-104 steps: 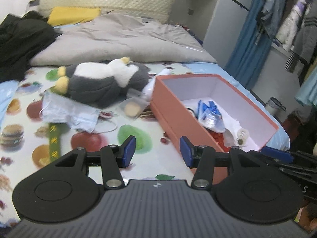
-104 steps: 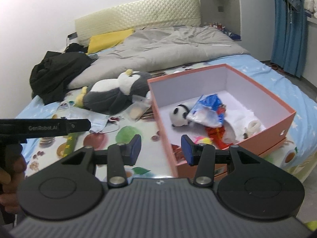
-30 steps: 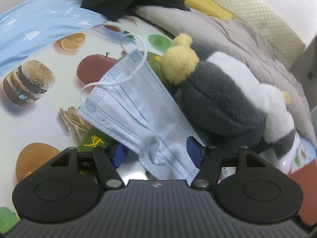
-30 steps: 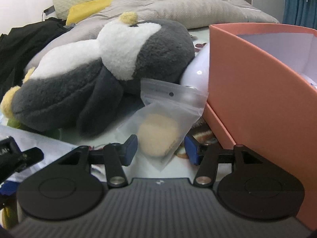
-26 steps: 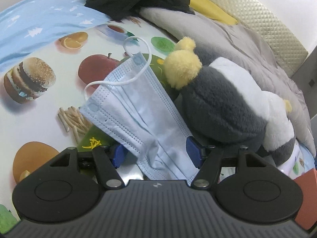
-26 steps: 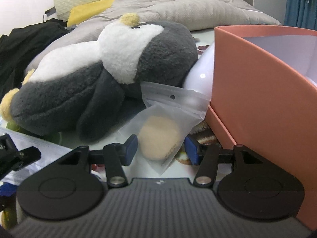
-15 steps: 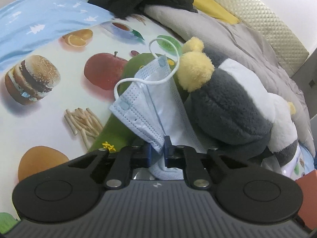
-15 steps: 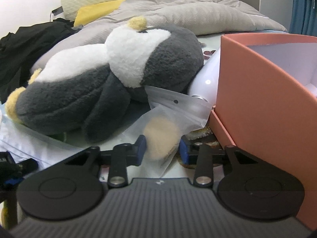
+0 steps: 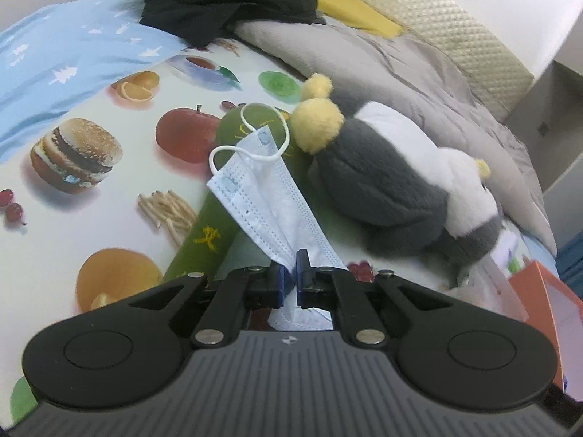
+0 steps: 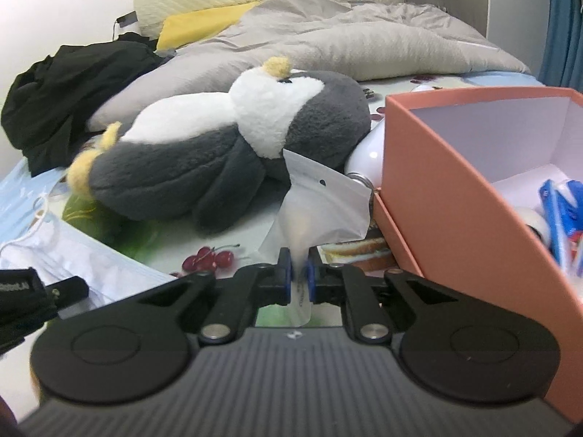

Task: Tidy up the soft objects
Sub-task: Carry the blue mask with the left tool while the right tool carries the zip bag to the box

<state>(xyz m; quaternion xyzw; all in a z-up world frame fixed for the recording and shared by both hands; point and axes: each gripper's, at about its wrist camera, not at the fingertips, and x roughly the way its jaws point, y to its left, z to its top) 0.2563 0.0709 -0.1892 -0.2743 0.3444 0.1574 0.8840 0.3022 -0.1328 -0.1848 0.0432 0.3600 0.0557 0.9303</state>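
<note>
My left gripper [image 9: 288, 273] is shut on a light blue face mask [image 9: 266, 196], which hangs bunched up from the jaws above the food-print sheet [image 9: 91, 138]. My right gripper [image 10: 299, 275] is shut on a clear zip bag [image 10: 317, 207] and holds it raised next to the orange box [image 10: 455, 167]. A grey and white plush penguin [image 9: 393, 174] lies on the bed behind both; it also shows in the right wrist view [image 10: 226, 153]. The mask [image 10: 83, 255] and the left gripper's body [image 10: 32, 291] show at the left of the right wrist view.
The open orange box holds blue packets [image 10: 561, 204] and other items. A white bottle [image 10: 368, 156] lies between penguin and box. A green strip [image 9: 215, 233] lies under the mask. A grey duvet [image 10: 346, 36], black clothes [image 10: 73, 87] and a yellow pillow [image 10: 204, 22] fill the far side.
Both grippers have closed: the left on the mask, the right on the zip bag. Both items are now lifted and bunched, and the views have pulled back a little from the penguin.
</note>
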